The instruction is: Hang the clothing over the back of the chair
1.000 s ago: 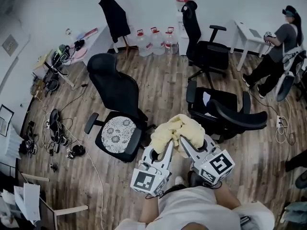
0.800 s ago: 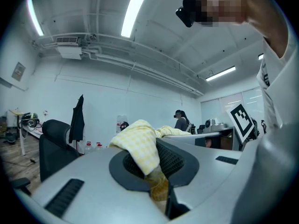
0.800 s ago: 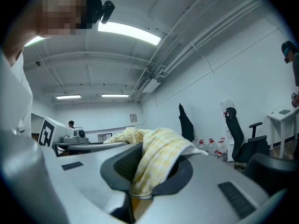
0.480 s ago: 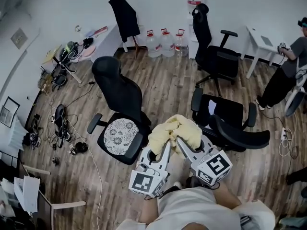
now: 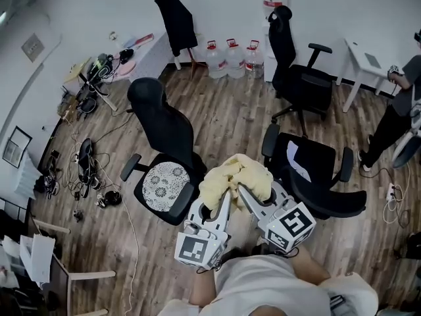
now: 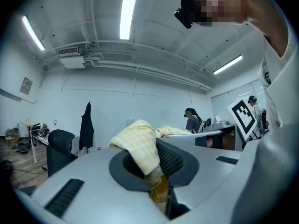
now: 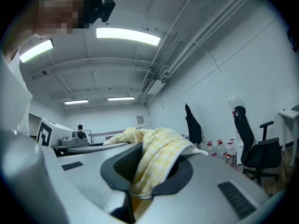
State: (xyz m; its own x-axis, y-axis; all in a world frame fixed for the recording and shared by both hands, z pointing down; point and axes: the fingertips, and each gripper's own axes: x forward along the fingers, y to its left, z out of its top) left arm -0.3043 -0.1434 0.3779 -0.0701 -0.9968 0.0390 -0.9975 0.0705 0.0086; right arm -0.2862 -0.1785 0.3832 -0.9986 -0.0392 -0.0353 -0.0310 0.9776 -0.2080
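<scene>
the yellow checked clothing [image 5: 238, 175] is bunched up in the air in front of the person, held between the two tools above the wooden floor [image 5: 223, 117] and lying over no chair back. the left tool [image 6: 156, 174] has its jaws pressed together on a fold of the clothing; in its own view the cloth rises out of the pinch and drapes over the dark pad of one jaw. the right tool [image 7: 138, 185] pinches another fold the same way, the cloth spilling out over its jaw towards the room. in the head view both tools point away from the person, side by side, their tips near each other under the bundle and their marker cubes close to the body. the left chair [image 5: 161, 127], black with a tall back and a patterned cushion [image 5: 163, 182] on its seat, stands just left of the bundle; the right chair [image 5: 316, 176], also black, with something white on its seat, stands just right of it. a far chair [image 5: 296, 78] stands by the wall beside water bottles [image 5: 231, 58]. a dark coat [image 5: 174, 12] hangs at the wall. a cluttered surface [image 5: 148, 56] stands at the left, with cables [image 5: 84, 166] on the floor near it. another person [image 5: 402, 104] is at the right edge beside a white surface [image 5: 370, 61]
</scene>
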